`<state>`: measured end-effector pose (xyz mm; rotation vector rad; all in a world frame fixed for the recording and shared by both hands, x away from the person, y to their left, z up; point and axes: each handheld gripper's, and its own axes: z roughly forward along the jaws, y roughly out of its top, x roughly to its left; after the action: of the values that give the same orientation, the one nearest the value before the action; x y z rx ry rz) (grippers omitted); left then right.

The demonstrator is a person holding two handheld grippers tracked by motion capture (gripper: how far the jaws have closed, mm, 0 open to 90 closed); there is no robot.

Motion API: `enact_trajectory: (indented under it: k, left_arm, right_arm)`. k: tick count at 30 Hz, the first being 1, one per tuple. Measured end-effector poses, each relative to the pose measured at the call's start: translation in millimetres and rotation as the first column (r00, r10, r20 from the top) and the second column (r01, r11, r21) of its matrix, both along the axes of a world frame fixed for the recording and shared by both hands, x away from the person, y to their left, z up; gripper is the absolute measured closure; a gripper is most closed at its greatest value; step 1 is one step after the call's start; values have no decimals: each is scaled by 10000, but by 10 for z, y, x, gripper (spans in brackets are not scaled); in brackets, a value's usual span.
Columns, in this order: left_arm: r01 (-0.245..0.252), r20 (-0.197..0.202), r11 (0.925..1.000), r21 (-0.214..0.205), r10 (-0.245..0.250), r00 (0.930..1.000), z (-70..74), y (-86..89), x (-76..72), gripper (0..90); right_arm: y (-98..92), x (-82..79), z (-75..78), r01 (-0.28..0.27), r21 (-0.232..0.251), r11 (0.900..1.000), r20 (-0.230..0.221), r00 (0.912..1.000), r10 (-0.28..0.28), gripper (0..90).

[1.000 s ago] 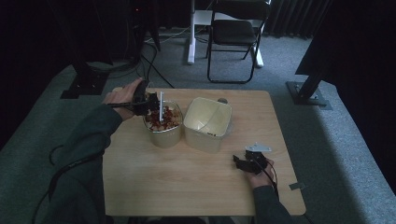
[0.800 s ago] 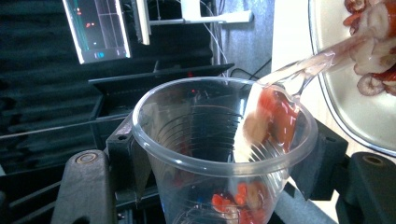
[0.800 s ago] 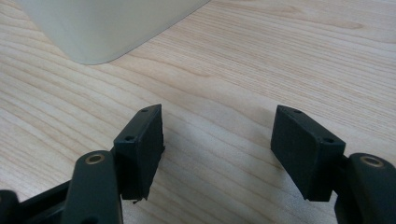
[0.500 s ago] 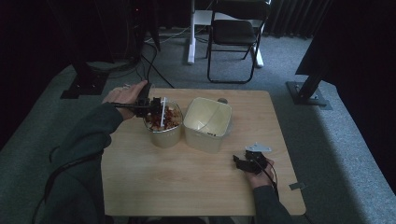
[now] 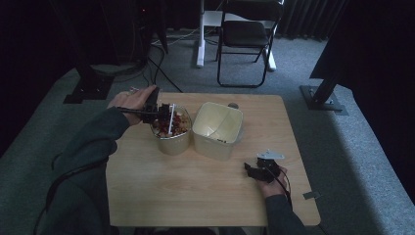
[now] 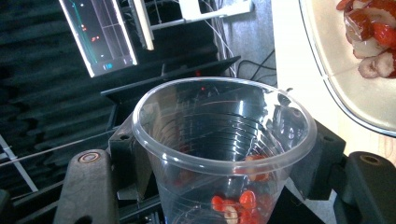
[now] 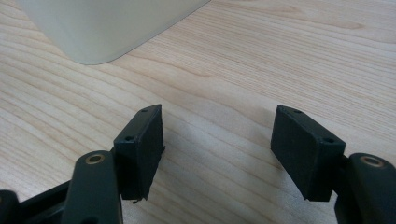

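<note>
Resting near the front edge of the wooden table (image 5: pixel 195 196), the right gripper (image 7: pixel 217 140) has its jaws wide apart with nothing between them; only bare wood lies under them, and the corner of the empty cream tub (image 7: pixel 102 28) stands just ahead. This hand looks idle for now, and I judge it should stay low and away from the tubs.

Farther from the person, the left gripper (image 5: pixel 159 111) holds a clear plastic cup (image 6: pixel 224 144) between its jaws, tipped on its side over the cream tub of red and white pieces (image 5: pixel 171 129). A few red pieces lie at the bottom of the cup.

The step seems to be scooping or pouring, but I cannot tell which. To do it well, the grip must stay gentle, because the thin cup wall can buckle, and the cup mouth should remain above the tub rim so no piece falls on the table. The empty tub (image 5: pixel 218 128) stands just beside the full one.
</note>
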<state>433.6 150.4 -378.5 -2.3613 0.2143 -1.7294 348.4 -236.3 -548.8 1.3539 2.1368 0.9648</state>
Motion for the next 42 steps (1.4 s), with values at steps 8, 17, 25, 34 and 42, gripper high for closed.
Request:
enact_trajectory:
  k: [8, 17, 25, 34, 42]
  left_arm:
    - [-148, -42, 9994, -306, 147, 9999, 22, 21, 16, 345]
    - [-84, -42, 9990, -430, 82, 10000, 5, -14, 24, 354]
    - [71, 56, 9999, 133, -71, 10000, -37, -49, 5, 360]
    - [4, 199, 9996, 268, -10, 9998, -25, -21, 5, 359]
    - [31, 272, 10000, -90, -29, 9996, -12, 4, 10, 355]
  right_arm:
    - [0, 2, 0, -19, -9, 10000, 13, 10000, 19, 340]
    - [2, 6, 0, -27, -13, 10000, 13, 10000, 27, 340]
    - [2, 6, 0, -29, -13, 10000, 11, 10000, 29, 340]
    - [2, 6, 0, -30, -15, 10000, 13, 10000, 30, 340]
    - [2, 6, 0, -31, -14, 10000, 12, 10000, 31, 340]
